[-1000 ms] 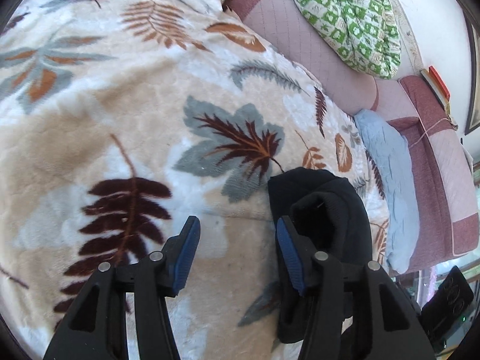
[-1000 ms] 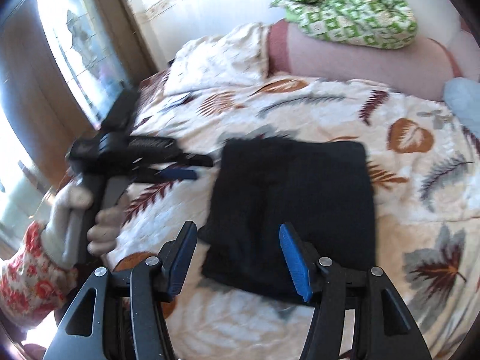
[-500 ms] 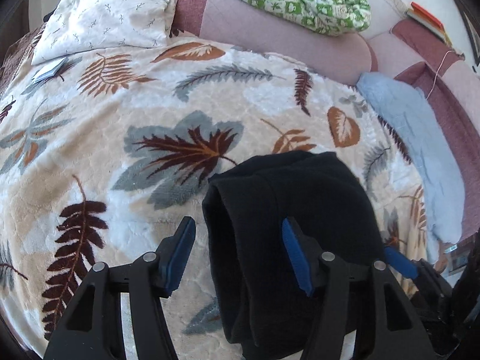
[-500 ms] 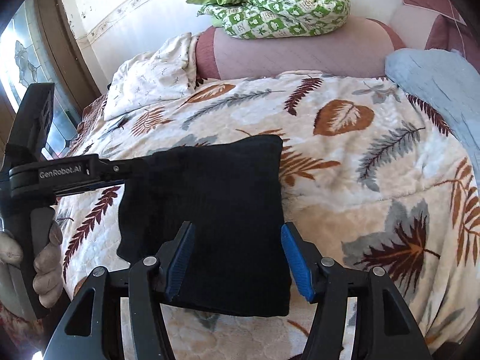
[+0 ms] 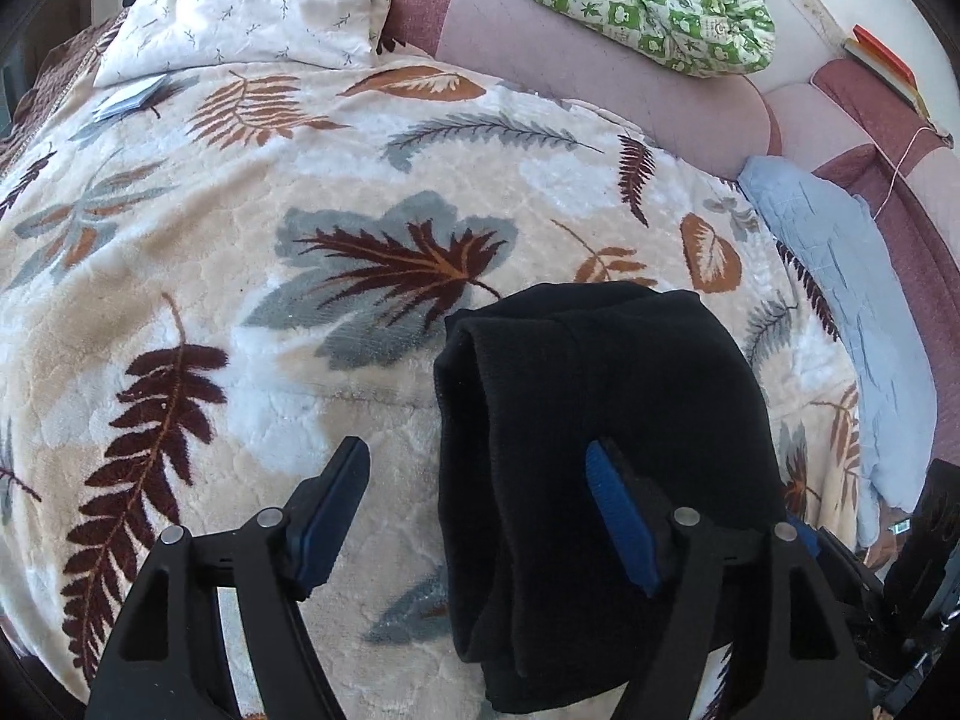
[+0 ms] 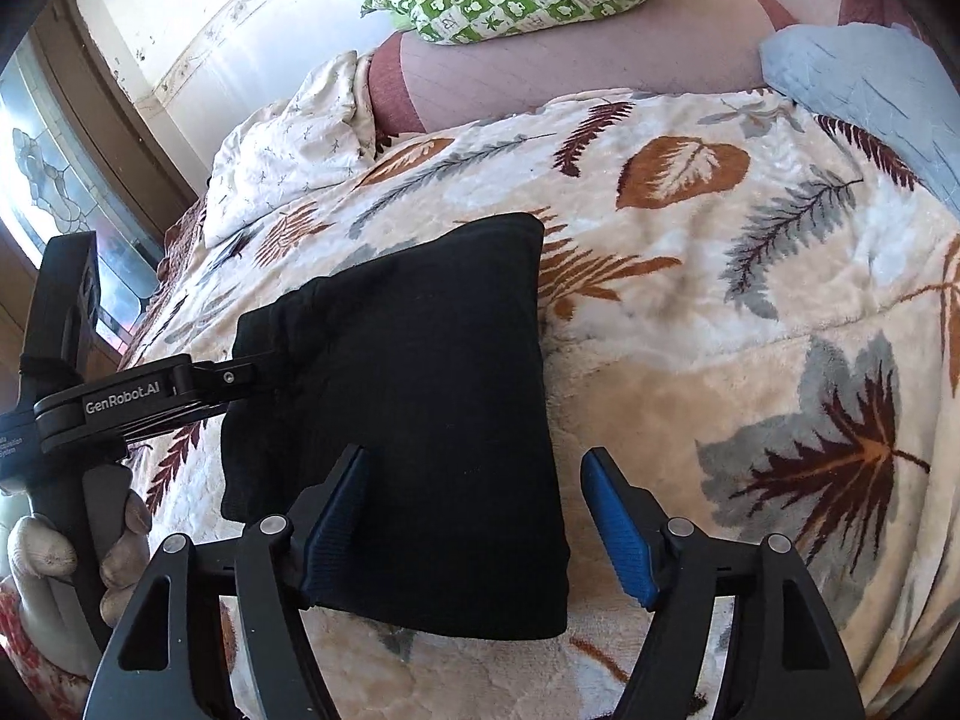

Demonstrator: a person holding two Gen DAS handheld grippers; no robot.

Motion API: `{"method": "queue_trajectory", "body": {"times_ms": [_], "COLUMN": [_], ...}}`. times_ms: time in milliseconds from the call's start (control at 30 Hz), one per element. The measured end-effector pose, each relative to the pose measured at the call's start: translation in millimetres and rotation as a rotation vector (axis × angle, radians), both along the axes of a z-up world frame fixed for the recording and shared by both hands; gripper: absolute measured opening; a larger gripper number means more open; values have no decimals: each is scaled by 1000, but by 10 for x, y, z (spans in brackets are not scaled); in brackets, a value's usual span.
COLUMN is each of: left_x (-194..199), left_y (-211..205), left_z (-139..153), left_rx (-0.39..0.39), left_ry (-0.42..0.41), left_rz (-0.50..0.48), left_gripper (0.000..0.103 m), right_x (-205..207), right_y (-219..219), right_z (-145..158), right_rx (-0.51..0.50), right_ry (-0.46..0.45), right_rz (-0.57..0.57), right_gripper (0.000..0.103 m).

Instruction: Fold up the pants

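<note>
Straddling opposite edges of the folded black knit pants on the leaf-print fleece blanket, left gripper and right gripper, jaws just opened, nothing clamped, probably releasing a finished fold.

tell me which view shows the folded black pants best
The right wrist view: the folded black pants lie nearly whole on the leaf-print blanket, flat top and edges clear. The left wrist view shows the pants from their layered side, partly hidden behind a finger of the left hand-held gripper.
</note>
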State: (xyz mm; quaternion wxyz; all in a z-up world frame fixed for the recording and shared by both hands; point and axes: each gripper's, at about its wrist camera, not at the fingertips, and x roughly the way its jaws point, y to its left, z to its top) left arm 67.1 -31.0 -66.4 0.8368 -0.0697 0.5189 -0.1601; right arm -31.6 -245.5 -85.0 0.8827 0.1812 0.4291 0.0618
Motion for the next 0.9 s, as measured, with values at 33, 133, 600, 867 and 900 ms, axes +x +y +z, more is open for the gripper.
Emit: {"method": "queue_trajectory", "body": {"times_ms": [33,133,600,867,900], "left_x": [-33,-126,-51,-7,-21], "left_y": [4,-1,331,61,-6], "left_z": [22,70,-395,-415,-419], "left_rx": [4,13,-371,-391,-356], "left_ry": [-5,-12,194,201,192], "left_rz": [2,-9,-2,-89,-100], "left_gripper": [74,74,75,76,76], "right_x": [-5,-19,369,707,725], "right_y": [-12,-50,-475,-416,-393], "right_z": [0,30,12,-189,-205], "right_rx": [13,37,276,373,379], "right_ry": [1,2,41,72,76], "right_rz": [-1,-2,15,73,84], "right_gripper": [77,77,77,77,77]}}
